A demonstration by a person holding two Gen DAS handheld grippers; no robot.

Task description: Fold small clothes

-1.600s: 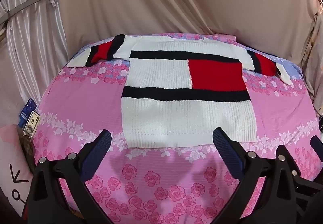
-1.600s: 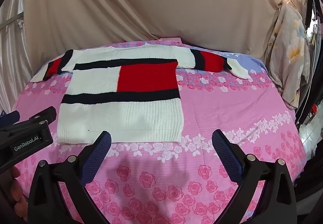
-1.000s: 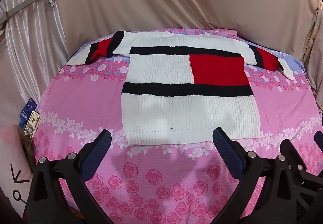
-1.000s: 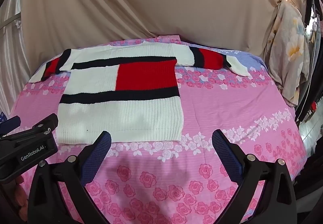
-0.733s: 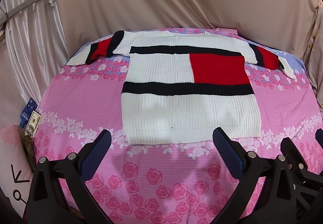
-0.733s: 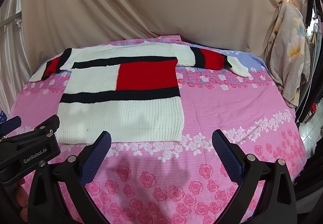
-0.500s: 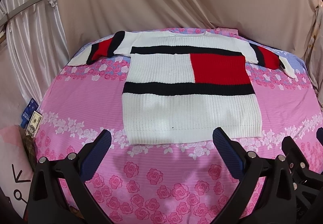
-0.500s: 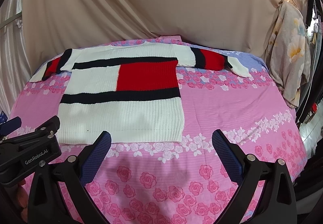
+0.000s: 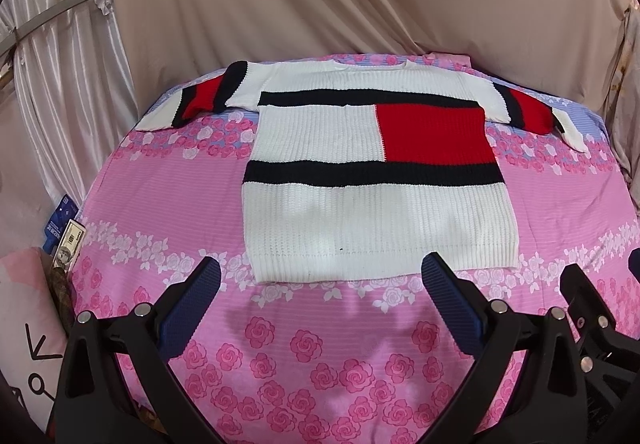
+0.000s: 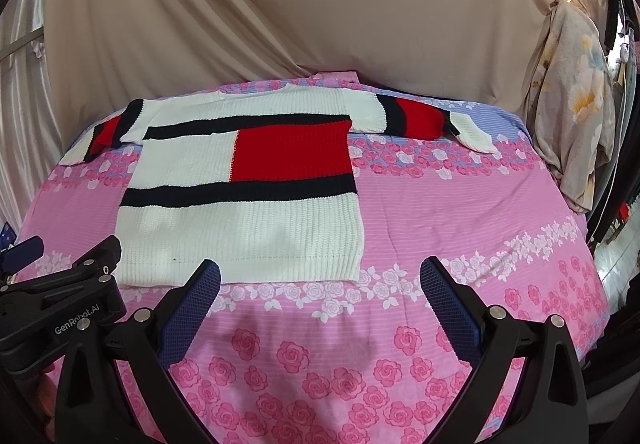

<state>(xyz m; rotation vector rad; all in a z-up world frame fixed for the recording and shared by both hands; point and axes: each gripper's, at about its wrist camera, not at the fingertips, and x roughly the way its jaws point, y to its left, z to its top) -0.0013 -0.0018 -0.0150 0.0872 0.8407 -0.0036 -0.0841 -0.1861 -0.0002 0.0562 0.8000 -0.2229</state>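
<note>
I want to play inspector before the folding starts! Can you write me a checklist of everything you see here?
Surface: bed with a pink rose sheet, smooth.
Job's things: one sweater, white with navy bands and a red block, lying flat, both sleeves spread out, not yet folded.
Clutter: a blue card and a banknote at the bed's left edge, beside a pink pillow.
Grippers: left gripper open, empty, just short of the hem; right gripper open, empty, near the hem's right corner.
Cables: nothing seen.
Surroundings: beige curtain behind the bed; floral cloth hanging on the right.
</note>
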